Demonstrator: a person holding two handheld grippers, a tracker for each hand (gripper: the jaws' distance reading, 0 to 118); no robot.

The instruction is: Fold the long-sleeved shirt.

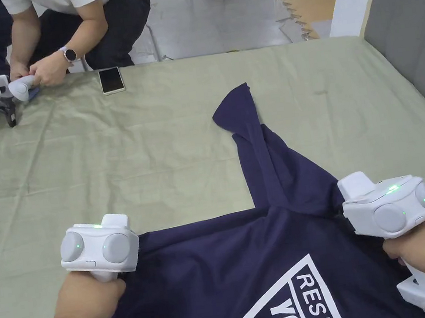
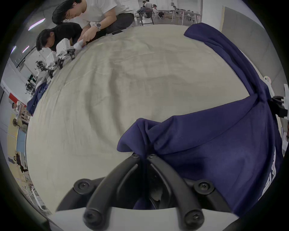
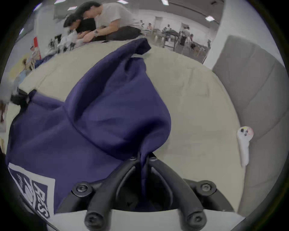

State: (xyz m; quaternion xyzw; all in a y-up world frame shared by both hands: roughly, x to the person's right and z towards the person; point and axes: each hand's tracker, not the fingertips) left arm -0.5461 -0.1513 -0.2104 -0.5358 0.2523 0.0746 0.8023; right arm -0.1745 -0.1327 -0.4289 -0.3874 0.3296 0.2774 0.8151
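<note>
Two grippers pinch the shirt's far edge, spreading it for the fold.

Both the left gripper (image 2: 143,156) and right gripper (image 3: 143,157) have jaws closed on navy cloth of the long-sleeved shirt (image 1: 249,259), which lies on the green sheet (image 1: 156,149), body toward 6 o'clock, one sleeve (image 1: 246,128) trailing toward 12. To do this well, I judge: keep both pinches level, pull evenly taut, and lay that sleeve across before folding.
</note>
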